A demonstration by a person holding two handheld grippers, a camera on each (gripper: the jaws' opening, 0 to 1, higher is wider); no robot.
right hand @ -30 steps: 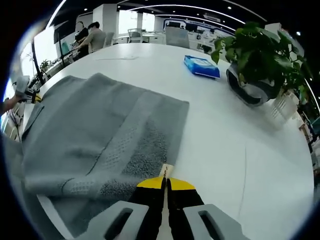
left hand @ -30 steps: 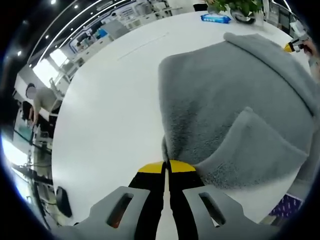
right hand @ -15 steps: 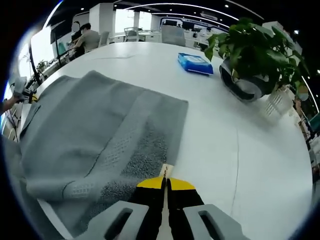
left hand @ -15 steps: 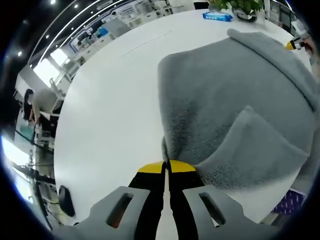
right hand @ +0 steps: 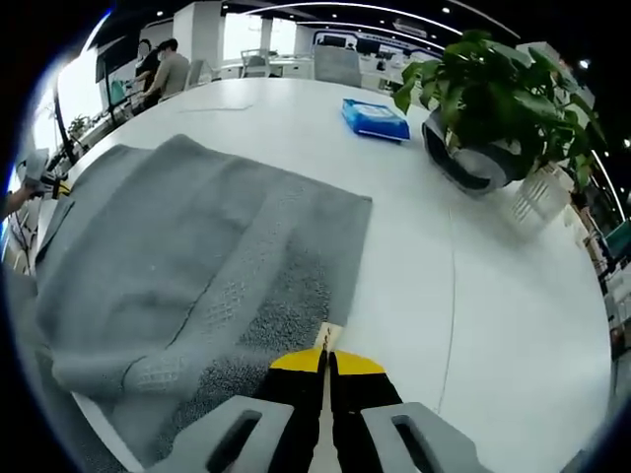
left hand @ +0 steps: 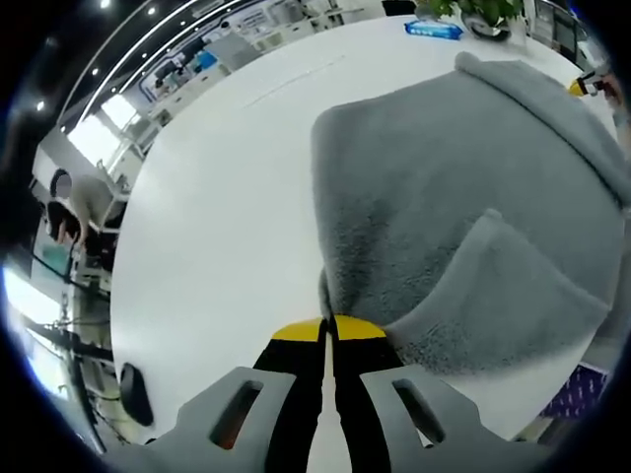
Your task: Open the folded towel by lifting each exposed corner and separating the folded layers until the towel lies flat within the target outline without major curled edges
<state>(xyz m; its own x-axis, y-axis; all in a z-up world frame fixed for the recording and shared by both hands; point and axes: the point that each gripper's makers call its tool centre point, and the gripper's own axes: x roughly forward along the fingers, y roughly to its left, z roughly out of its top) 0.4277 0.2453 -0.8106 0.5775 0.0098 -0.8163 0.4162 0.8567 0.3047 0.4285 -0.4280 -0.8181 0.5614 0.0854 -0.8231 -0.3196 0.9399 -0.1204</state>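
Both grippers are pinched onto opposite edges of the towel, which lies spread across the white table (left hand: pixel 227 197) with folds remaining.

Left gripper (left hand: pixel 328 330): fingers closed tight, no gap visible, clamping an edge or corner of the towel (left hand: pixel 463 197). From these fingers the cloth runs forward and to the right in this view, rising in a broad hump. A loose folded flap (left hand: pixel 503 286) lies just right of the grip, on top of the main layer.

Right gripper (right hand: pixel 325 357): fingers closed, holding a pale tag or hem at the edge of the towel (right hand: pixel 187 246). Here the cloth lies forward and to the left; bare table (right hand: pixel 493 325) lies to the right. A woven band runs away from the fingers toward the far edge, and a fold ridge sits near the bottom left of the view.

The other gripper (right hand: pixel 44 177) seems to show at the far left of the right gripper view, but it is too small to read its state.

Judgement: the towel is stretched between the two grips, so the move turns on pulling them apart, away from each other. The flap beside the left fingers is the layer left to open, and the left gripper is nearer to it. No target outline is discernible.
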